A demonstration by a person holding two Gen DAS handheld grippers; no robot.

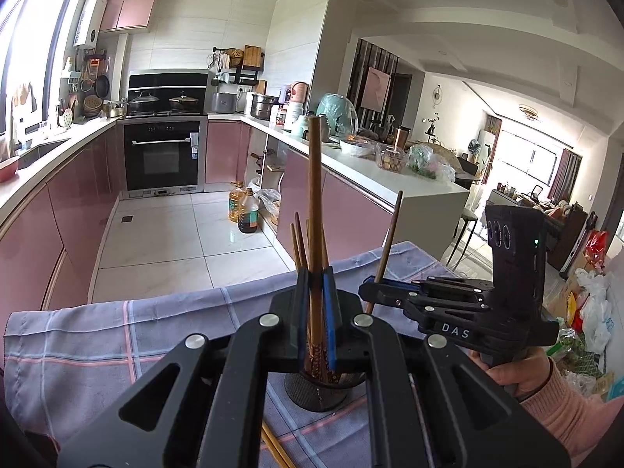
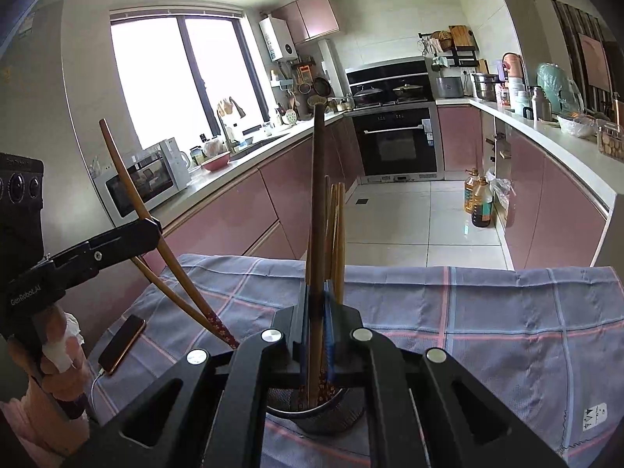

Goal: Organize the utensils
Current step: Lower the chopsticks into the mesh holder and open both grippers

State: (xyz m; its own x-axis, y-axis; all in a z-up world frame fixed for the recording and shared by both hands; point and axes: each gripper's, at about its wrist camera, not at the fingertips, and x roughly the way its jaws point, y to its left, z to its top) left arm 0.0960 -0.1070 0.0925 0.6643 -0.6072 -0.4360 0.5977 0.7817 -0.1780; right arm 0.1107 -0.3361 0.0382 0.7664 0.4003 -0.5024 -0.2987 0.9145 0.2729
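Above the one mesh holder [image 2: 318, 415], the right gripper [image 2: 316, 312] clenched one chopstick [image 2: 318, 210]; at nine o'clock, the left gripper [image 2: 150, 226] clamped two chopsticks [image 2: 177, 279].

Home kitchen: ahead of my jaws, built-in oven [image 1: 163, 155], pink cabinets [image 2: 456, 136], pots on stove [image 1: 143, 100].

Under my claws I see a checked blue-grey cloth [image 2: 487, 312] with pink stripes. Left of the right claw, a dark smartphone with an orange edge [image 2: 121, 343] lies on it. Far ahead stands a black built-in oven [image 1: 163, 154]; two amber plastic oil bottles [image 1: 243, 210] sit on the white tiled floor [image 1: 163, 234].
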